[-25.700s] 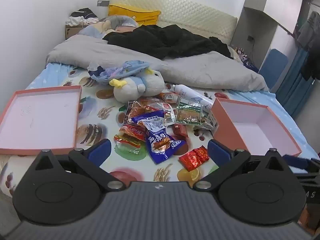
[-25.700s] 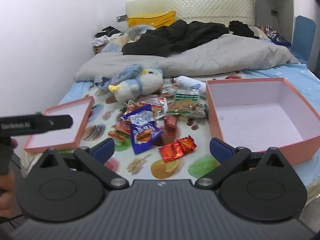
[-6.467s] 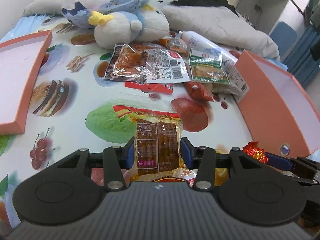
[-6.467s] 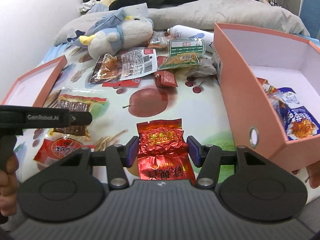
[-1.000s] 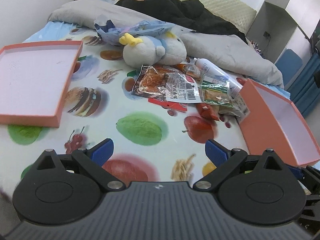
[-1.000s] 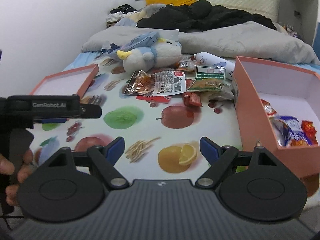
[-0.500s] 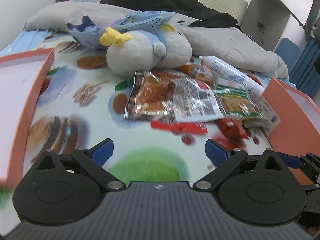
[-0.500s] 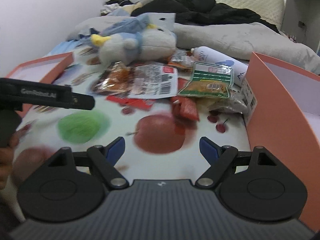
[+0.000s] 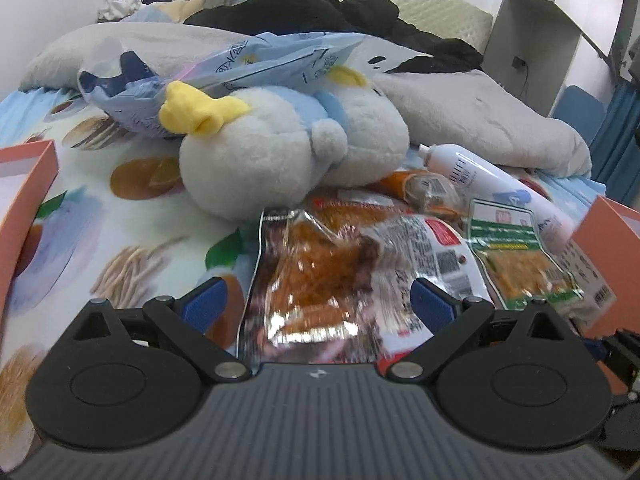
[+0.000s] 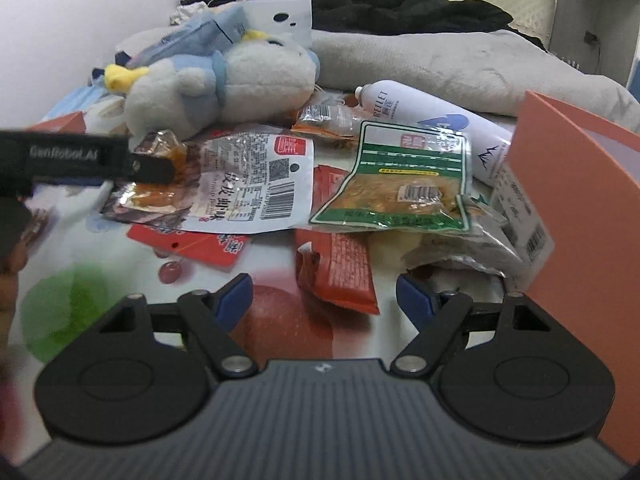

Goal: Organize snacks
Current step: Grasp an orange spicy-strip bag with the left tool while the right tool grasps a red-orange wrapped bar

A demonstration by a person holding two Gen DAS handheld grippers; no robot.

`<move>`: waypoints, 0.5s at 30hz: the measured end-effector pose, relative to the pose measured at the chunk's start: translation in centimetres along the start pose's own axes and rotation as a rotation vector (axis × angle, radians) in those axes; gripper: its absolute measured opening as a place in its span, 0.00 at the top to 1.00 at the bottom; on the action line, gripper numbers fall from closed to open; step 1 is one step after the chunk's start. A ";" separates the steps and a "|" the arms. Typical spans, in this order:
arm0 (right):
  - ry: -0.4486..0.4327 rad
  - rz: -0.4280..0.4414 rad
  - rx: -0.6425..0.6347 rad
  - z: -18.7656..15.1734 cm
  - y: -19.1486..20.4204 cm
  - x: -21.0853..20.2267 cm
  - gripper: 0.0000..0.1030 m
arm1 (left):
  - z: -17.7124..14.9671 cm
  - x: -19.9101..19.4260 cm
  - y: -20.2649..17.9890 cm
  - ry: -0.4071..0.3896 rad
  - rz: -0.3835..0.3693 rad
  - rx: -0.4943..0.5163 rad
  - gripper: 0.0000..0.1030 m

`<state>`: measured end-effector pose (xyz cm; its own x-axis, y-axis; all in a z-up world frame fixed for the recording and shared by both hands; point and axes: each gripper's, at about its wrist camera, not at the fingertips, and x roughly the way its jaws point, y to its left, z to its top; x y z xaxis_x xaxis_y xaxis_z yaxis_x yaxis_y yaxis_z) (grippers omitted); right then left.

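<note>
2 open grippers poised over the last snacks on the fruit-print bed sheet (image 10: 132, 260).

The left gripper (image 9: 318, 298) has its blue pads spread, released, straddling the clear foil packet of orange-brown snack (image 9: 316, 276) without pressing it. The right gripper (image 10: 324, 294), jaws just narrowing yet gripping nothing, frames the small red wrapper (image 10: 340, 276) at 12 o'clock. The green-bordered snack pouch (image 10: 400, 184) lies at 1 o'clock, the salmon cardboard box (image 10: 576, 208) at 3 o'clock, the grey plush penguin (image 9: 280, 156) beyond.
</note>
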<state>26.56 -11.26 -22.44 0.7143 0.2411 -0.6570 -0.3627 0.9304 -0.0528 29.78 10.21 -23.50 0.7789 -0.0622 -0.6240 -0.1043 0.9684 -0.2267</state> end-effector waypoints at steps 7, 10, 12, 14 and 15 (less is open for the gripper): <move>-0.037 -0.025 -0.088 0.6 0.9 1.4 0.22 | 0.7 2.6 -0.8 -0.019 -0.030 0.049 0.03; -0.025 0.000 -0.052 1.0 0.5 1.9 0.23 | 0.9 3.7 -1.0 -0.016 -0.041 0.042 0.03; -0.021 0.009 -0.035 1.1 0.4 2.2 0.23 | 1.1 4.2 -1.2 -0.013 -0.037 0.043 0.03; -0.021 0.020 -0.026 1.3 0.4 2.3 0.29 | 1.2 4.3 -1.8 -0.028 -0.024 0.079 0.03; -0.022 0.019 -0.021 1.3 0.5 2.4 0.29 | 1.2 4.3 -2.1 -0.035 -0.021 0.093 0.03</move>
<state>28.90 -9.85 -23.04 0.7200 0.2648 -0.6414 -0.3883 0.9198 -0.0562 34.07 8.18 -24.80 0.8016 -0.0761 -0.5931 -0.0309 0.9853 -0.1682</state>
